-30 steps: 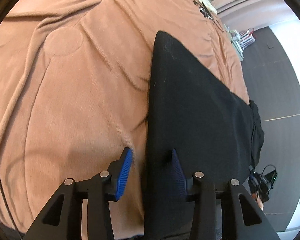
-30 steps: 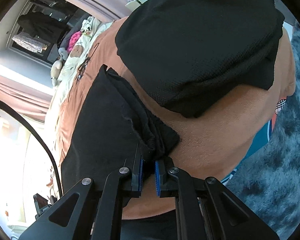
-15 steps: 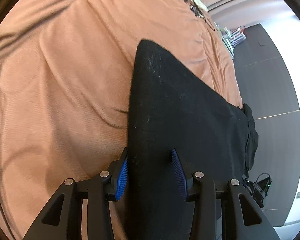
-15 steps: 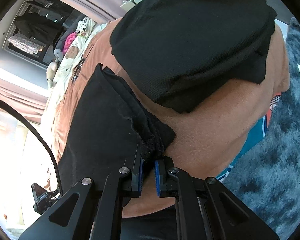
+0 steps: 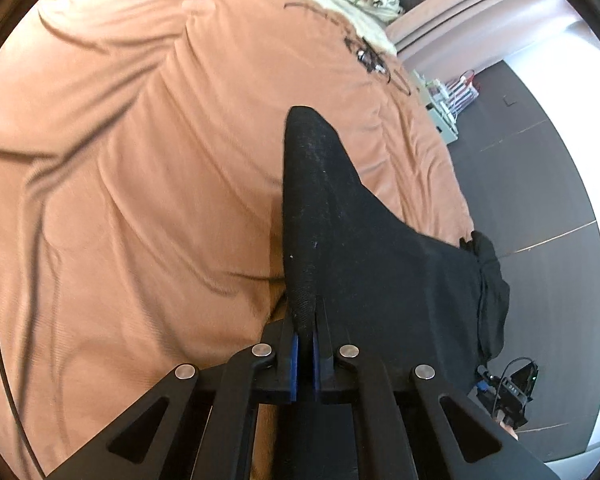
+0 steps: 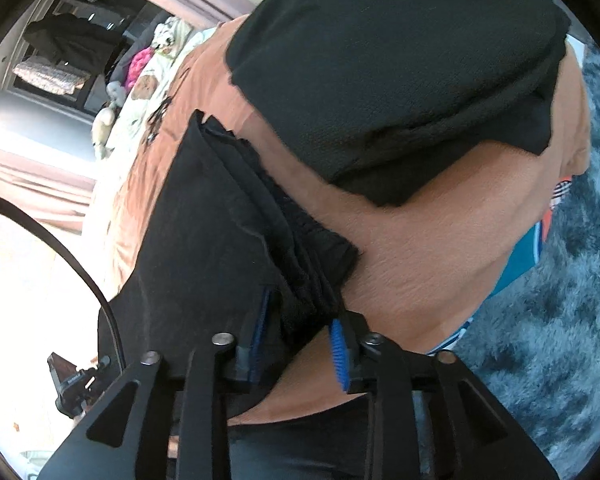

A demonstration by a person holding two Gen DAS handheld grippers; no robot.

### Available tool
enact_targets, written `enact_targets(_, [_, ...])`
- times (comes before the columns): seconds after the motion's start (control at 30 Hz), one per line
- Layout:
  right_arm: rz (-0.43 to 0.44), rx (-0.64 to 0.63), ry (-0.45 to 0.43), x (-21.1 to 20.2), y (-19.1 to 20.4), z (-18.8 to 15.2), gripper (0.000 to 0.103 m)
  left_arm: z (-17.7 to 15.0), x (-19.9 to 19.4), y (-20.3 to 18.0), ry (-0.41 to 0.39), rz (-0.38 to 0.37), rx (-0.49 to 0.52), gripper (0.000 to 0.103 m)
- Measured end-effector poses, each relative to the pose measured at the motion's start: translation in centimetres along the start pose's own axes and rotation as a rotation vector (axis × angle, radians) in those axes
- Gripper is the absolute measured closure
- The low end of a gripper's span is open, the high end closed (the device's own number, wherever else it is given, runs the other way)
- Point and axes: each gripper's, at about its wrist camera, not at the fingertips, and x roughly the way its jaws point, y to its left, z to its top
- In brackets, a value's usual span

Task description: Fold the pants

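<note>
The black knit pants (image 5: 364, 248) lie stretched along the right side of a bed covered with a rumpled tan ribbed bedspread (image 5: 140, 184), one end reaching toward the far pillows, the other bunched at the bed's near right edge.

The left gripper (image 5: 305, 354) has just been closing, and its blue-padded fingers (image 5: 294, 360) are now pinched tight on a raised ridge of the pants' cloth. The right gripper (image 6: 298, 350) has just been opening: its blue-ribbed fingers (image 6: 338, 348) stand partly apart, with the gathered waistband end of the pants (image 6: 308, 280) sitting loosely between them, and the pads do not seem to press on it (the right one stands clear of the cloth).

The step in hand looks like carrying one end over to make a fold. To do it well, the left grip should keep both layers of the ridge together and lift just enough for the cloth to clear the bedspread without dragging wrinkles along, then lay it edge to edge. The right fingers would best draw back clear of the waistband so they do not snag it.

Beyond the waistband, in the right wrist view, a second dark folded garment (image 6: 400, 72) rests on the bedspread, well apart from the work.
</note>
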Motion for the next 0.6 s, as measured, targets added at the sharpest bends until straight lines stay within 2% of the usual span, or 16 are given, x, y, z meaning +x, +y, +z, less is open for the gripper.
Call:
enact_targets(0.07, [0.008, -0.021, 0.005, 0.2, 0.7, -0.2, 0.065, 0.4, -0.9, 0.1, -0.008, 0.000, 0.000, 0.098])
enact_targets(0.4, [0.041, -0.089, 0.048, 2.3, 2.8, -0.3, 0.065, 2.4, -5.9, 4.0, -0.093, 0.083, -0.029, 0.099])
enact_targets(0.6, [0.070, -0.145, 0.096, 4.7, 5.4, -0.5, 0.065, 3.5, -8.5, 7.2, -0.127, 0.135, -0.064, 0.099])
